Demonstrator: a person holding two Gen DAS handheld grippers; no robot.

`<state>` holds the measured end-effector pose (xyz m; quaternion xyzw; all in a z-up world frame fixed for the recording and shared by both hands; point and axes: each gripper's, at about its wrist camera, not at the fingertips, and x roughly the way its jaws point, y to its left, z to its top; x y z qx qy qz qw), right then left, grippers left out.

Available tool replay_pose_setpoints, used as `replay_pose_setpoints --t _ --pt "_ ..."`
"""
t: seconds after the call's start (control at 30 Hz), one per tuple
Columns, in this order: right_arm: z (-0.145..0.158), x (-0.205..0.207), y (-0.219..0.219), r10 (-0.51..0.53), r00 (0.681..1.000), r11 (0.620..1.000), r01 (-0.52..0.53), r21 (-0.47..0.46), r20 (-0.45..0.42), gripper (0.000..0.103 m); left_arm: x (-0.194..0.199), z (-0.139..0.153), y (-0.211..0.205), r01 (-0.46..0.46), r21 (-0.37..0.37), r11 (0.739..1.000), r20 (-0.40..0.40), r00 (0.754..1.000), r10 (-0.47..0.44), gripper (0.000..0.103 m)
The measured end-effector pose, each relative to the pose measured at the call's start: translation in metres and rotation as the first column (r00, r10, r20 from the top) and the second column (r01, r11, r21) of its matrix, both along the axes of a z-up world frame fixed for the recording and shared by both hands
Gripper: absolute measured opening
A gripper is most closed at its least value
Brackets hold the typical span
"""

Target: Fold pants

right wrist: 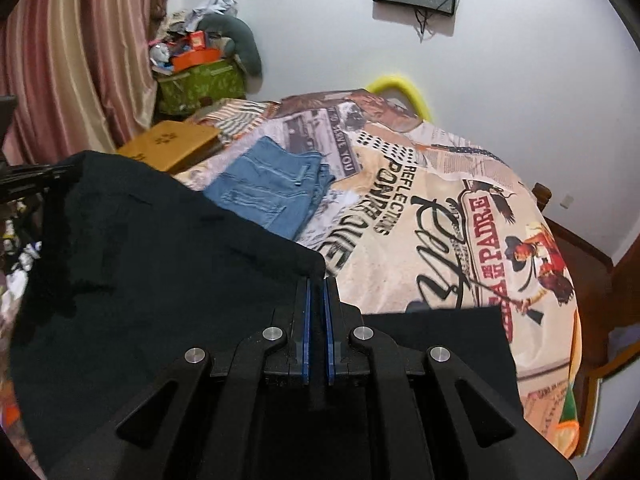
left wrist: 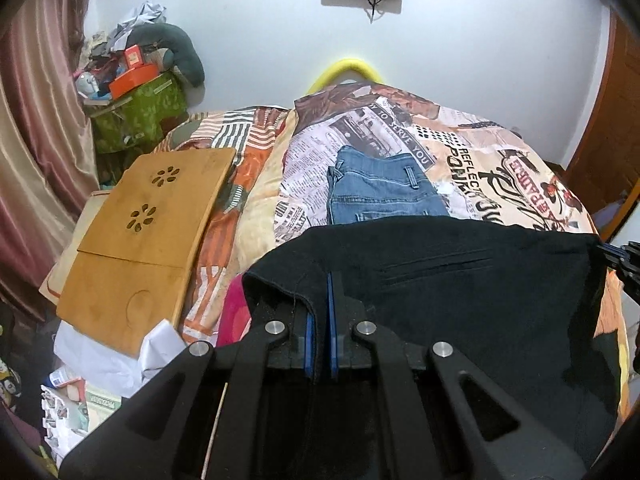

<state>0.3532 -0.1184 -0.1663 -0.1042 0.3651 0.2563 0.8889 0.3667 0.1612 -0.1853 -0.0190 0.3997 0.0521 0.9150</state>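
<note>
Black pants (left wrist: 460, 280) hang stretched between my two grippers above the printed bedspread (left wrist: 500, 160). My left gripper (left wrist: 319, 300) is shut on the pants' left edge. My right gripper (right wrist: 317, 292) is shut on the pants' (right wrist: 160, 264) right corner; it also shows at the right edge of the left wrist view (left wrist: 616, 256). A lower part of the black pants (right wrist: 452, 336) lies on the bed below the right gripper. The cloth hides the bed beneath it.
Folded blue jeans (left wrist: 380, 192) lie on the bed beyond the black pants, also in the right wrist view (right wrist: 272, 192). A wooden lap tray (left wrist: 148, 240) rests at the bed's left. A cluttered green box (left wrist: 136, 116) stands by the curtain. A wooden bed frame (right wrist: 580, 256) runs along the right.
</note>
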Motion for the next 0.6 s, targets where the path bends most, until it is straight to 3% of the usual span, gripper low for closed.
replay_pose_setpoints --t 0.6 --pt "-0.008 -0.135 -0.016 0.015 0.996 0.994 -0.006 0.106 -0.086 0.005 -0.127 -0.001 -0.016 0.093 0.035 0.995 0.078 0.992 -0.096 0.005"
